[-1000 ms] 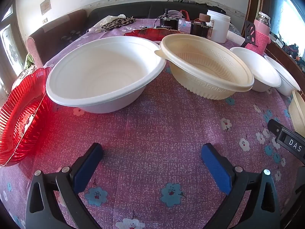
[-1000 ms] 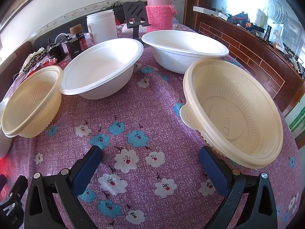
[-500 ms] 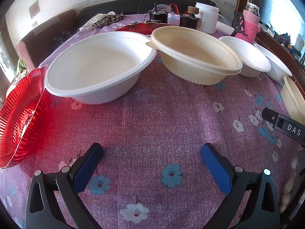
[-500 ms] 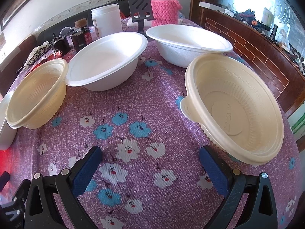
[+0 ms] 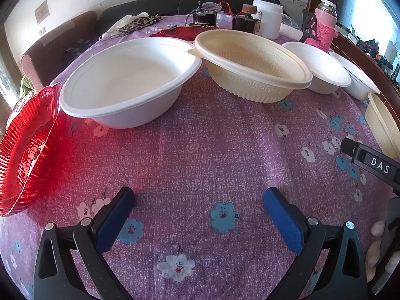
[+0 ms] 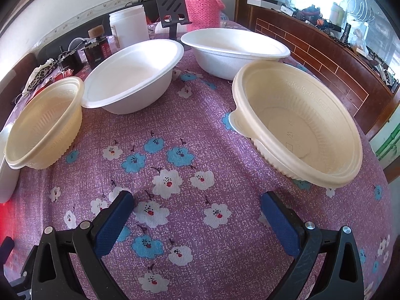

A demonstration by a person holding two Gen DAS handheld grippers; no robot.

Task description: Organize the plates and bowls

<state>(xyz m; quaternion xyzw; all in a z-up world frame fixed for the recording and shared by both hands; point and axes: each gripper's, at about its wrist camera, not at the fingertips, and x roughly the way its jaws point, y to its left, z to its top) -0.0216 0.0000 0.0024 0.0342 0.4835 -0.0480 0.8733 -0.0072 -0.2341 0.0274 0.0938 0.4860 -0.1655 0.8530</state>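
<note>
In the left wrist view a large white bowl and a cream bowl stand on the purple floral tablecloth, with a red ribbed plate at the left edge and another red plate behind. My left gripper is open and empty, short of the bowls. In the right wrist view a cream bowl sits right, two white bowls behind, another cream bowl left. My right gripper is open and empty.
At the table's far end stand a white jar, a pink knitted-sleeve flask, a black phone stand and dark jars. A wooden ledge runs along the right. The right gripper's body shows in the left view.
Both grippers have drawn back slightly from the bowls and tilted a little; the bowls and plates have not moved. Both stay open.
</note>
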